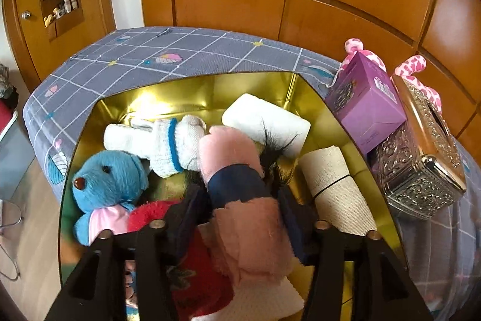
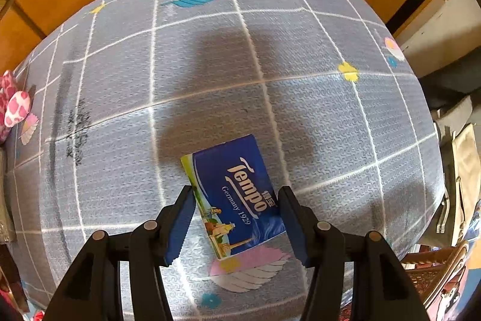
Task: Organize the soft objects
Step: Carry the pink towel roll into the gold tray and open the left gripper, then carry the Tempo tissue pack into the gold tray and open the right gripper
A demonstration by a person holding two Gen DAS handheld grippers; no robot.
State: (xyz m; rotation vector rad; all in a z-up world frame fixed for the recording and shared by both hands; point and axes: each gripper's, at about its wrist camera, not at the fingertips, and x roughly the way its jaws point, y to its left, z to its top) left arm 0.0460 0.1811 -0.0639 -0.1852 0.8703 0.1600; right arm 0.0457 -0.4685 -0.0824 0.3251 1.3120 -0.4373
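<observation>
Gold-lined tin (image 1: 186, 92) fills the left wrist view, its near rim cut off by the left tool (image 1: 240, 194). Between that tool's fingers hangs a pink plush toy (image 1: 237, 200) with a navy band; whether the pads press it cannot be told, since the toy's bulk covers both inner faces. Its head and dark hair are partly hidden beyond the fingers. Left of the tool lies a blue bear (image 1: 108, 182), lower body cut off by the tool frame. Ahead lie a white knitted toy (image 1: 168, 140) and a folded white towel (image 1: 267, 122); to the right a rolled cream cloth (image 1: 333, 185). A red fleece item (image 1: 192, 276) beneath the tool is blurred and unidentifiable. Outside the tin, right of the tool, stand a purple box (image 1: 363, 104) and an embossed silver box (image 1: 421, 164).

Right tool (image 2: 237, 212) stands open over a bed cover (image 2: 210, 65), fingers astride a blue tissue pack (image 2: 237, 194) lying flat, neither pad touching it.
</observation>
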